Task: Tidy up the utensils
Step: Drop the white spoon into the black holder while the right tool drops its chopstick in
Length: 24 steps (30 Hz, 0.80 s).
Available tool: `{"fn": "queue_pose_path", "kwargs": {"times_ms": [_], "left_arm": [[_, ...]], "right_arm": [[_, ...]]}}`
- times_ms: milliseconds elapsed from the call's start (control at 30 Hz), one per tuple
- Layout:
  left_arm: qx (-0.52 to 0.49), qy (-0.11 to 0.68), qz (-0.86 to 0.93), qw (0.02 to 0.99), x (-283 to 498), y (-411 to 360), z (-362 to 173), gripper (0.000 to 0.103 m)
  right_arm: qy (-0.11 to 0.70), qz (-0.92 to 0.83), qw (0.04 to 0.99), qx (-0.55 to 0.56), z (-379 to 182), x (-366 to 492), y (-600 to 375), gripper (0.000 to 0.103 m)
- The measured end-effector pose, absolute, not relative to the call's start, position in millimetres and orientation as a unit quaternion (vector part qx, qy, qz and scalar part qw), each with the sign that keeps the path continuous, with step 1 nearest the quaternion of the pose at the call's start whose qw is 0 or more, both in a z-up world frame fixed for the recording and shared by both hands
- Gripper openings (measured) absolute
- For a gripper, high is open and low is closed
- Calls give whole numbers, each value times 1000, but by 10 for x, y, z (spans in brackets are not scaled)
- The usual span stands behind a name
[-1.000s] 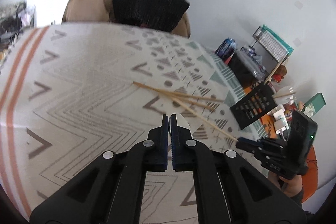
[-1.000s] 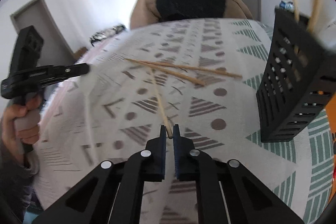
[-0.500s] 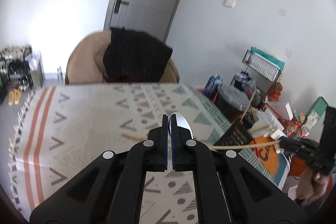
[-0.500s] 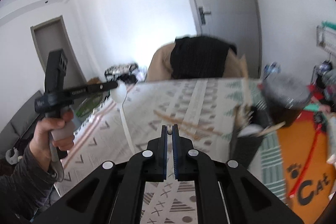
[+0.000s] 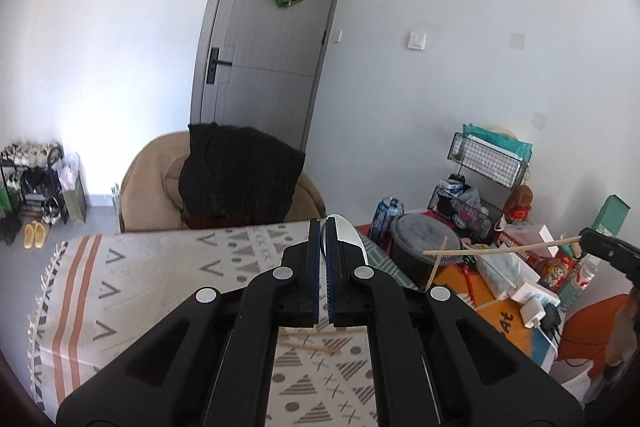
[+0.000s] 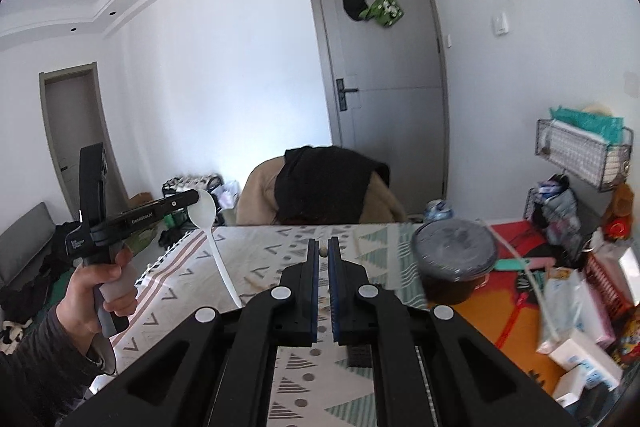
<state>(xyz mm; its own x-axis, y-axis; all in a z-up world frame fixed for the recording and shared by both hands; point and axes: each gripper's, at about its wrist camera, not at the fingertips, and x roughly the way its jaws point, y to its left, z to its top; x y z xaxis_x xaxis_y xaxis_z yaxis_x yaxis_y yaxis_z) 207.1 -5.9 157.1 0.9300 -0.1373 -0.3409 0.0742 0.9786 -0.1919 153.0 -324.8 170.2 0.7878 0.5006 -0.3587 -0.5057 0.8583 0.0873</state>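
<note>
While the left gripper (image 5: 323, 227) is hanging above the patterned tablecloth (image 5: 160, 267), its fingers are pinching a white spoon (image 5: 344, 227), whose bowl is peeking out just right of the fingertips. Seen from the right wrist camera, that same left gripper (image 6: 188, 201) is sitting at about nine o'clock, a person's hand (image 6: 100, 279) is wrapping its grip, and the white spoon (image 6: 208, 227) is dangling handle-down from the tips toward the cloth.

The right gripper (image 6: 323, 251) is holding its fingers pressed nearly together on the end of a wooden chopstick (image 6: 322, 251), which is showing as a small pale nub between the tips. From the left wrist camera, the right gripper (image 5: 584, 238) is reaching in at three o'clock, and the wooden chopstick (image 5: 500, 247) is stretching leftward from it, passing over a dark lidded bowl (image 5: 424, 231).

More loose chopsticks (image 5: 312, 345) are lying on the tablecloth just under the left gripper's body, toward six o'clock. Beyond the table, at twelve o'clock, a tan chair (image 5: 144, 179) draped with a black garment (image 5: 240, 171) is standing before a grey door (image 5: 264, 47).
</note>
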Motion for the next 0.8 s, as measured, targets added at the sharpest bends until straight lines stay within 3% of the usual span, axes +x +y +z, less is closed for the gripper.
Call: {"fn": "queue_pose_path", "kwargs": {"times_ms": [400,800], "left_arm": [[-43,136,-42,989,2172,-580,1805,3],[-4,105,-24,994,2399,-1060,1715,3]], "right_arm": [[228,248,941,-37,1587,1701,-3369,6],[246,250,934,-69,1575,1935,-3301,6]]}}
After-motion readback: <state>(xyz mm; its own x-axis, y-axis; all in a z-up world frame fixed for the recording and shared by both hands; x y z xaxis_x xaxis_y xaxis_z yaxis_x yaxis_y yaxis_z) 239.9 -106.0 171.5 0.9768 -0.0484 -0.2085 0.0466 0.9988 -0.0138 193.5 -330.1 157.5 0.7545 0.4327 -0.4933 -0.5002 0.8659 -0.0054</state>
